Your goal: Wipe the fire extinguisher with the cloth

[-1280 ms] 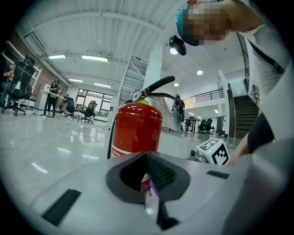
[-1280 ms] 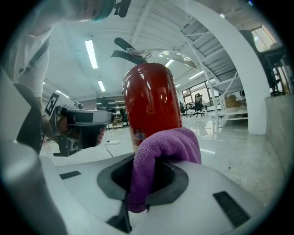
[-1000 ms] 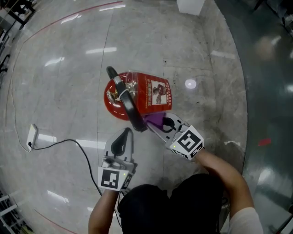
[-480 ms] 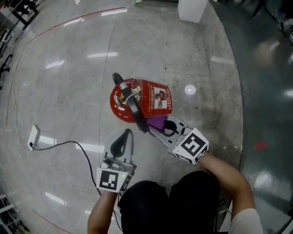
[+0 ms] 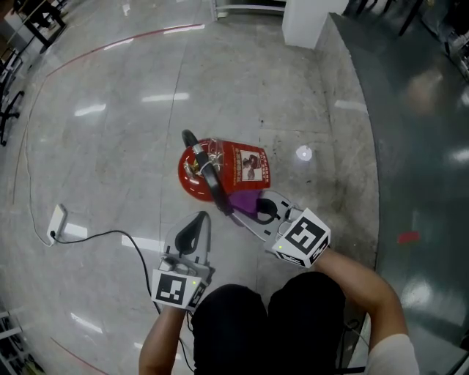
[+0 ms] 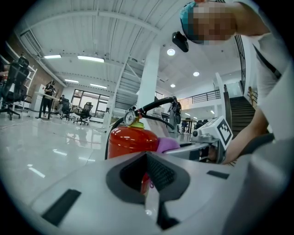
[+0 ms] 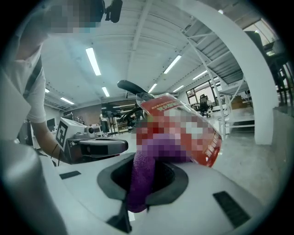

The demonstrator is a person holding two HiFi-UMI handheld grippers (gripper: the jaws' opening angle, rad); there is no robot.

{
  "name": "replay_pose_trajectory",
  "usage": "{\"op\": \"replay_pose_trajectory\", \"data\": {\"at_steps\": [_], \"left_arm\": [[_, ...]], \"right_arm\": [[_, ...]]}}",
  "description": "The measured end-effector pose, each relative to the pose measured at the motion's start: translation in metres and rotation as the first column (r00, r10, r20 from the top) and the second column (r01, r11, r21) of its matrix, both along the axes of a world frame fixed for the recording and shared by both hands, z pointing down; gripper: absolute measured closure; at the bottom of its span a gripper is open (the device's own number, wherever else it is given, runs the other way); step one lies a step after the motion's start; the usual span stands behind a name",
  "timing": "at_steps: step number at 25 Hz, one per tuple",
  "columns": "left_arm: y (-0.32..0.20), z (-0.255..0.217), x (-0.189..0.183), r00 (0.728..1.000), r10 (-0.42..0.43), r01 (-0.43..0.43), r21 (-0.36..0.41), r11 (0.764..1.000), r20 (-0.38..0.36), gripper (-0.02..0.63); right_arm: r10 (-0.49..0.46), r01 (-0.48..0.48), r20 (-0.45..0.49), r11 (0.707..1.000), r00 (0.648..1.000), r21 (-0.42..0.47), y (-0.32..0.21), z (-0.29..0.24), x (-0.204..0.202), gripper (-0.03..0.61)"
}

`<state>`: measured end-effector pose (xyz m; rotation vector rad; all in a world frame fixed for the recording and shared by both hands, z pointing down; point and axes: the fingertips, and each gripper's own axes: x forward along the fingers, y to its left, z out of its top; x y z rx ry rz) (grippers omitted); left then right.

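Observation:
A red fire extinguisher (image 5: 238,167) with a black hose and handle stands on the polished floor, seen from above. My right gripper (image 5: 248,211) is shut on a purple cloth (image 5: 245,199) and presses it against the near lower side of the cylinder. In the right gripper view the cloth (image 7: 140,183) hangs from the shut jaws in front of the extinguisher (image 7: 209,147). My left gripper (image 5: 196,224) hovers just left of it, a little short of the extinguisher (image 6: 126,142), shut and holding nothing. The left gripper view also shows the cloth (image 6: 167,144).
A white power adapter (image 5: 53,220) with a black cable (image 5: 110,231) lies on the floor at left. A white pillar base (image 5: 304,22) stands at the top. Darker flooring (image 5: 425,146) runs along the right. The person's dark trousers fill the bottom edge.
The head view has drifted, so the extinguisher sits lower in the picture. The right gripper keeps the cloth against the cylinder, shifted slightly along it. The left gripper has barely moved.

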<state>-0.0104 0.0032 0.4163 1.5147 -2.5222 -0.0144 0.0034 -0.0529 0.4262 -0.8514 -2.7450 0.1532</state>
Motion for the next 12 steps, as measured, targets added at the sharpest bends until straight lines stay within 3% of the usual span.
{"op": "replay_pose_trajectory", "data": {"at_steps": [7,12], "left_arm": [[0.000,-0.010,0.006,1.000,0.000,0.000,-0.020,1.000,0.013,0.609],[-0.003,-0.030,0.010,0.999,-0.023,0.023,-0.013,1.000,0.029,0.609]], "right_arm": [[-0.045,0.046,0.061,0.999,0.997,-0.020,0.011,-0.033,0.001,0.523],[-0.093,0.096,0.055,0.993,0.994,-0.061,0.012,-0.035,0.011,0.523]]}}
